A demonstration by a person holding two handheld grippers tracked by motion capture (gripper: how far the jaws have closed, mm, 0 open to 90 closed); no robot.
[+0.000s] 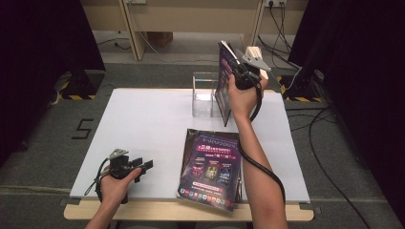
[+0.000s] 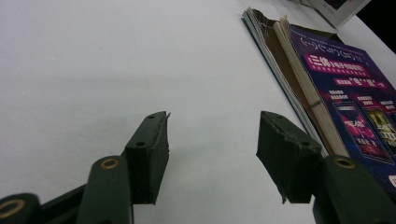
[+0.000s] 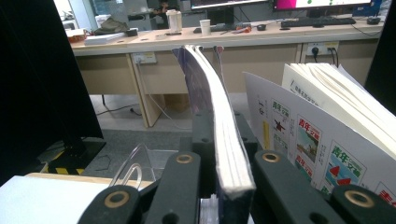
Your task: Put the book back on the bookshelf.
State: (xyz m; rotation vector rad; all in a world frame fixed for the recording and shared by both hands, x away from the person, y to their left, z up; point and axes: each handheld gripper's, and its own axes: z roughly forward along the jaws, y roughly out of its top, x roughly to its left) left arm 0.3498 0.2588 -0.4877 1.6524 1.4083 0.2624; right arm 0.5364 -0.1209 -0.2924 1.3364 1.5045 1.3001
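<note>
1. Right gripper (image 1: 240, 71) is up at the far side of the table, jaws clamped on a purple magazine (image 1: 223, 81) held on edge, just above and beside the clear holder (image 1: 204, 95).
2. From the right gripper view, that magazine (image 3: 219, 130) is pinched firmly near its lower edge between the right gripper (image 3: 224, 186), pages bowing slightly away from the grip.
3. Judging by the pose, the magazine is on its way into the holder and not yet seated; its lower corner looks to sit at the holder's right edge, though I cannot tell if it touches.
4. Another white-covered booklet (image 3: 322, 144) already stands just to the right in that same view, leaning, with printed panels on its cover.
5. Left to do: a stack of magazines (image 1: 211, 167) lies flat at the near edge, right of centre.
6. Left gripper (image 1: 136, 168) rests low at the near left, jaws apart and holding nothing; in its own view the left gripper (image 2: 212, 154) frames bare tabletop with the stack (image 2: 327, 88) off to the right.
7. Textures: glossy purple covers, soft floppy pages with fanned cream edges, a rigid transparent holder with rounded corners, and a matte white table (image 1: 143, 124).
</note>
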